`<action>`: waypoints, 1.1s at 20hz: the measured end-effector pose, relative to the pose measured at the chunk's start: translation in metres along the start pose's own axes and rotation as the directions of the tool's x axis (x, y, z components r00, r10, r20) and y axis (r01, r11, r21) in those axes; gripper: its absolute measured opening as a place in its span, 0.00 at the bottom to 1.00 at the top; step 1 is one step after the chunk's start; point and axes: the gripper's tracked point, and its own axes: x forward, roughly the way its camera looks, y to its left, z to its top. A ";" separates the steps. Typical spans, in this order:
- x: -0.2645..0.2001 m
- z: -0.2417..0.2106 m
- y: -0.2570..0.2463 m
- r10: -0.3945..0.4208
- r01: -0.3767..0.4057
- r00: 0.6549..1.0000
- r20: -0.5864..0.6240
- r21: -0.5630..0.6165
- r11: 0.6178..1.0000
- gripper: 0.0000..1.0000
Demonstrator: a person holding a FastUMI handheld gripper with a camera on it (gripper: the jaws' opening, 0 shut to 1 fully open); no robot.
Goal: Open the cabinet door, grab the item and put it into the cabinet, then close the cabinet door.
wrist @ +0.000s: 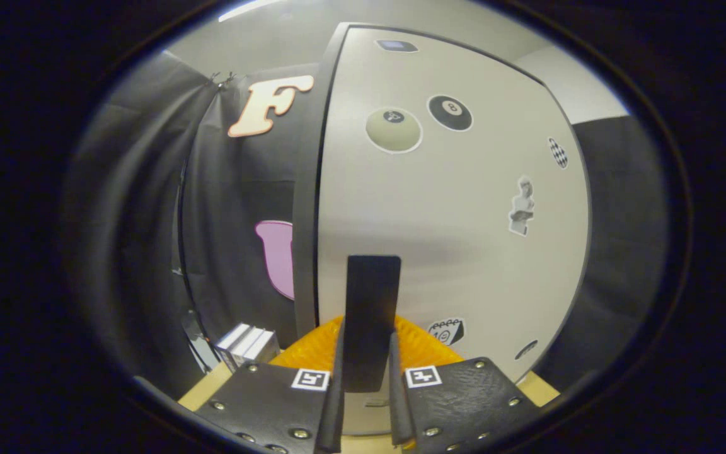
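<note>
Gripper view put the gripper [367,403] square against the cabinet door [451,221], its fingers clamped on the flat dark handle [372,315] — a slim upright bar on a smooth, pale, sticker-dotted panel. By my reading the step in hand was moving the door by its handle — opening or closing I couldn't tell; next would be a steady swing about the hinge. An orange ribbed item [416,350] sat just beyond the fingers, low against the door; small grey-and-white boxes [246,343] rested near the worktop's [202,391] left edge.

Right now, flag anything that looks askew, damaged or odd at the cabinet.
Nothing stands out. The gripper is shut on the dark handle of the white cabinet door, which looks intact, its stickers flat. An orange item sits just beyond the fingers.
</note>
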 end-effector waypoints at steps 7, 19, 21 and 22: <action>-0.025 0.002 -0.001 -0.031 0.031 1.000 0.002 -0.007 0.999 0.18; -0.077 0.009 -0.014 -0.082 0.084 0.996 0.041 -0.037 0.996 0.18; -0.087 0.009 -0.019 -0.098 0.100 0.994 0.044 -0.037 0.994 0.18; -0.095 0.009 -0.024 -0.107 0.109 0.993 0.044 -0.035 0.993 0.19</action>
